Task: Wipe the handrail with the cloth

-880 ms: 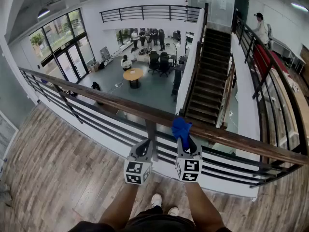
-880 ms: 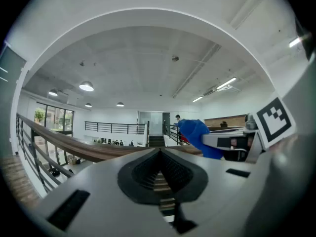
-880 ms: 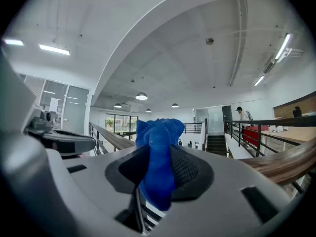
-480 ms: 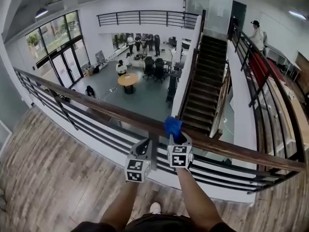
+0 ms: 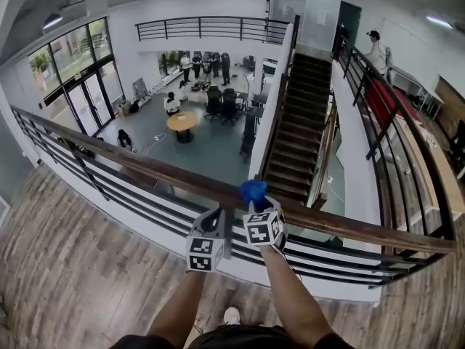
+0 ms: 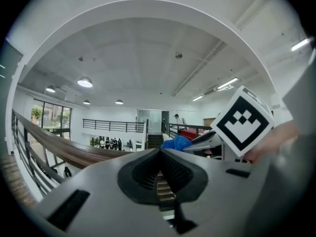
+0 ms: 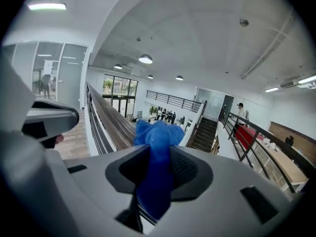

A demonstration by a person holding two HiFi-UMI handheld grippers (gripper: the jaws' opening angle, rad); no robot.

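Observation:
A brown wooden handrail [image 5: 145, 169] on black bars crosses the head view from left to lower right. A blue cloth [image 5: 253, 190] bunches over its top near a post. My right gripper [image 5: 256, 202] is shut on that cloth, and in the right gripper view the cloth [image 7: 157, 157] fills the jaws, with the handrail [image 7: 109, 118] running off to the left. My left gripper [image 5: 216, 218] hangs just left of it, below the rail. In the left gripper view the left gripper [image 6: 159, 152] is shut with nothing in it, and the cloth [image 6: 175, 143] shows just beyond.
I stand on a wood-plank balcony floor [image 5: 65, 260]. Beyond the rail is a drop to an atrium with a round table [image 5: 182, 122] and several people. A dark staircase [image 5: 294, 122] rises ahead. A person [image 5: 375, 49] stands on the right walkway.
My right gripper has slid left along the rail with the cloth and now sits closer to the left gripper. The left gripper has barely moved.

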